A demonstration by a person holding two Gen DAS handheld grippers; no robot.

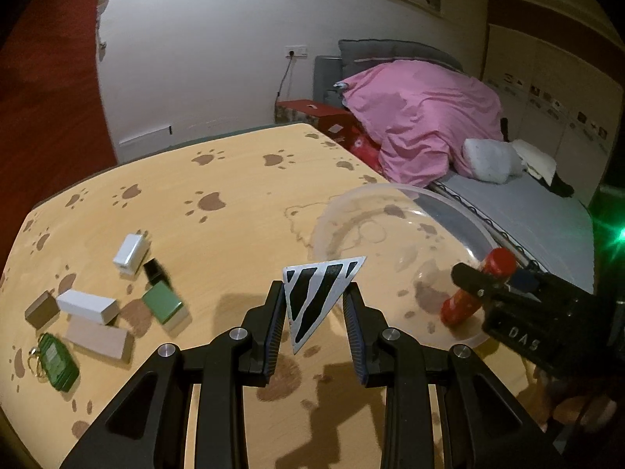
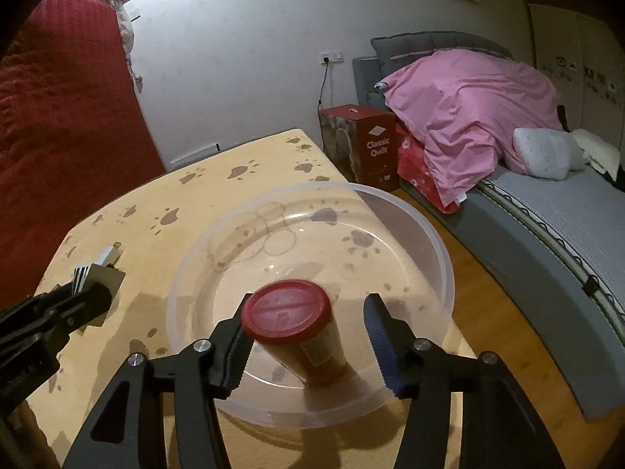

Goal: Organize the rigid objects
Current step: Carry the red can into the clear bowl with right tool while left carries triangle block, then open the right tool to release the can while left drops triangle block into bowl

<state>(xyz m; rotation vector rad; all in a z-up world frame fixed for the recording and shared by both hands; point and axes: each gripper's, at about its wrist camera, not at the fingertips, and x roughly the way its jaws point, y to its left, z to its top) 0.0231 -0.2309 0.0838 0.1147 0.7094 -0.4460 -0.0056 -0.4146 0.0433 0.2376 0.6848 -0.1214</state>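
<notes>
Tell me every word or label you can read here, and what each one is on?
"Classic Quilt": on the dark red box beside the bed.
"DAS": upside down on the right hand-held gripper, seen from the left wrist.
Too blurred to read: the red-capped bottle label, the green tag, the embossed cap.
The black-striped triangular card bears only a pattern.

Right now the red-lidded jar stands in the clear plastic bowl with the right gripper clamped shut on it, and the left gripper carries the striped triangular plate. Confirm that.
Not quite. The right gripper is open: in the right wrist view its jaws stand wide apart around the red-lidded jar in the clear plastic bowl. The left gripper does carry the striped triangular plate.
</notes>
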